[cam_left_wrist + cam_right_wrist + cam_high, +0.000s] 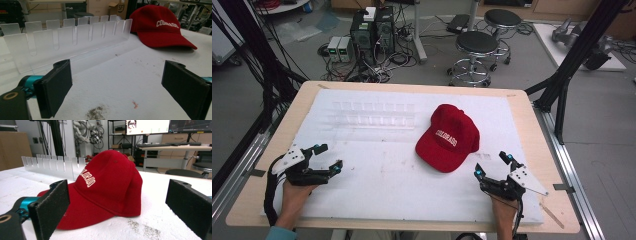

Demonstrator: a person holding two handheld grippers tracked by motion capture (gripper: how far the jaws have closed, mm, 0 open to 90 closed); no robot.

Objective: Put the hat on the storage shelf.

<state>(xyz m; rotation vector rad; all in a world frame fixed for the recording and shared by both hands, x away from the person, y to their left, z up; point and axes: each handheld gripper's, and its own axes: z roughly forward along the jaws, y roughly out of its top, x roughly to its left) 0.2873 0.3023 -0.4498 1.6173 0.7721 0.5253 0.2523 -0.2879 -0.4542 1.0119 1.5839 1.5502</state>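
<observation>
Two claws in frame, both released, nothing between the jaws of either. Left claw (329,156) sits lower left of the high view, right claw (491,165) lower right, each held by a hand coming in from the bottom edge. Both rest low over the white foam sheet (377,185) that covers the wooden worktop (539,130).

Red cap (448,138) lies on the sheet right of centre in the high view, crown toward the top of the frame, brim toward the bottom, white lettering across the front. It is near the right claw, up and to the left of it, not touching. Well apart from the left claw.

Right gripper view: cap (107,187) sits dead centre between the two black jaws but farther off, jaws stand wide with clear gaps on both sides. Brim runs toward lower left of that frame.

Left gripper view: cap (160,27) at upper right, clear slotted acrylic rack (67,42) across the upper left, standing upright on the sheet. Jaws wide apart here too, bare sheet between them with a dark smudge (96,113) at bottom centre.

In the high view the rack (372,114) is upper centre-left, just left of the cap, apart from it.
</observation>
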